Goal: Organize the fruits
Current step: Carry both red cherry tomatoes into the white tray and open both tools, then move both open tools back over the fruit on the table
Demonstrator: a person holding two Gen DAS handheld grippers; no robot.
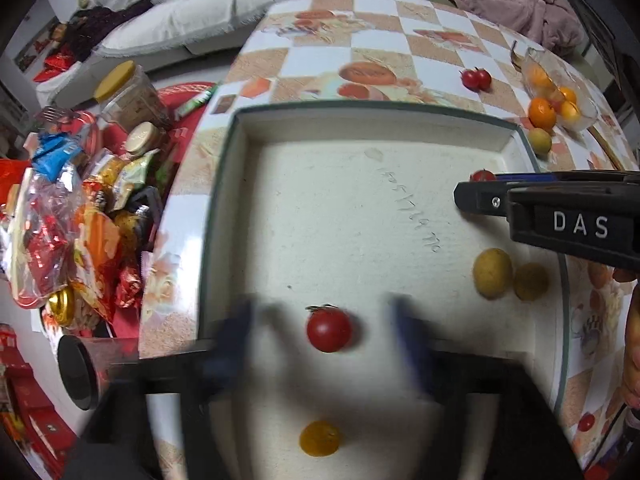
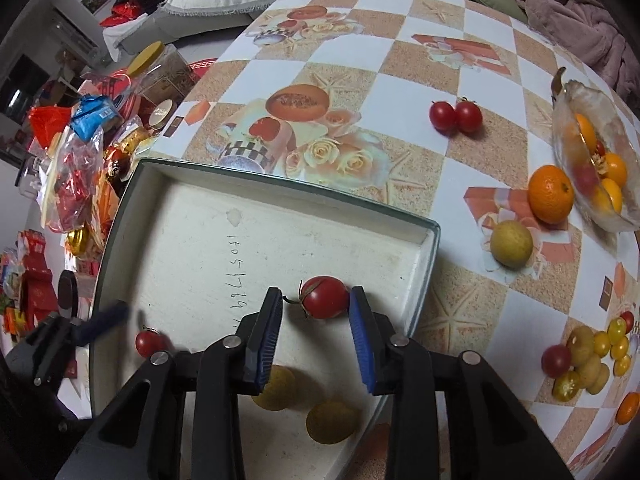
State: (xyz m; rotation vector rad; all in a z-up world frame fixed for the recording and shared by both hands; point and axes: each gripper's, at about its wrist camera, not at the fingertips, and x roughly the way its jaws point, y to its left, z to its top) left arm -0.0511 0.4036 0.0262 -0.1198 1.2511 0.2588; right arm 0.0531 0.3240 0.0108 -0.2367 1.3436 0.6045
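A shallow white tray [image 1: 360, 106] with a dark green rim lies on the checked table. My left gripper [image 1: 320, 308] hangs open over it, its blurred blue fingers well apart on either side of a red cherry tomato [image 1: 329, 329] that rests on the tray floor. My right gripper [image 2: 316, 294] is open near the tray's right side. A second red tomato [image 2: 324, 297] lies at its tips, with a gap at the left pad. Two yellow-green fruits [image 2: 332, 420] and a small yellow tomato [image 1: 320, 438] also lie in the tray.
On the table sit two red cherry tomatoes [image 2: 456, 116], an orange [image 2: 550, 194], a yellowish fruit [image 2: 512, 244], a glass bowl [image 2: 576, 120] of fruit, and a heap of small fruits [image 2: 588, 356] at the right edge. Snack bags and jars [image 1: 80, 208] crowd the left.
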